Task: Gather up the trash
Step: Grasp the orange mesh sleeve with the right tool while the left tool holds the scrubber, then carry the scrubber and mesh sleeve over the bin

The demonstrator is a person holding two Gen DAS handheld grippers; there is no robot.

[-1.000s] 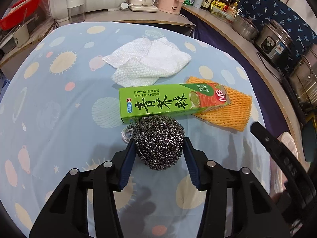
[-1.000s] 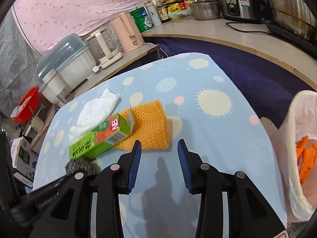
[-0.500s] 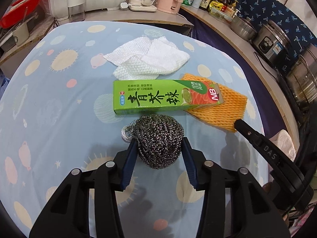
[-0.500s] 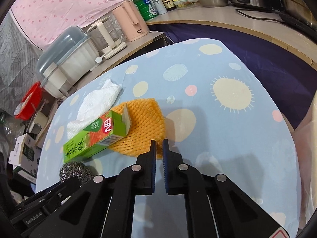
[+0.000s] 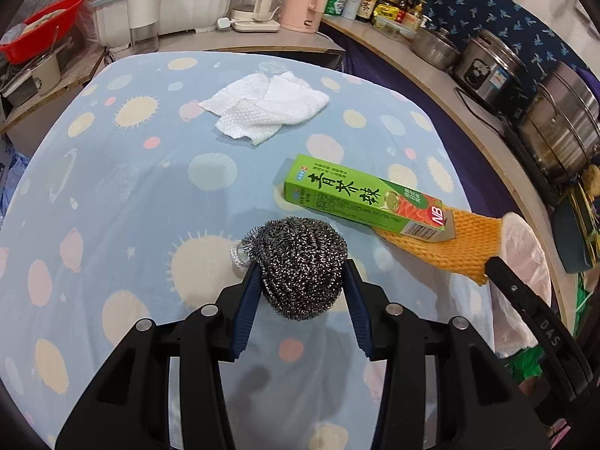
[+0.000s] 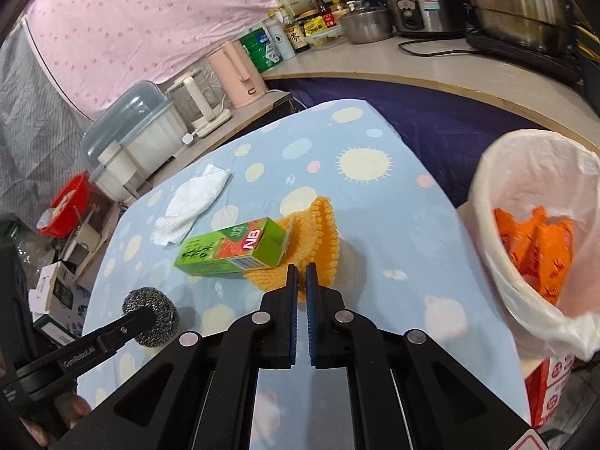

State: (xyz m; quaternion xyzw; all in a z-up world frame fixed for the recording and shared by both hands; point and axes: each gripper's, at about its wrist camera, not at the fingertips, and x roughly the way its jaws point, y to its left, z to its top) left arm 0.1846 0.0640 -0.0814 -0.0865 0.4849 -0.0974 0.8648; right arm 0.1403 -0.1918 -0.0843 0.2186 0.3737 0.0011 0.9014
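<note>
Left hand-held gripper (image 5: 300,281) clamped on steel wool scourer (image 5: 302,264), lifted above tabletop (image 5: 150,195). Right hand-held gripper (image 6: 302,281) pinching orange foam net (image 6: 322,240) under green carton (image 6: 232,249), beside lined bin (image 6: 532,225).

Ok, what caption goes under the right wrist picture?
Right gripper pinches the orange foam net beside the bin bag.

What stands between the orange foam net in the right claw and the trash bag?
Nothing visible. The right claw grips the orange foam net; only bare tablecloth lies toward the trash bag.
</note>
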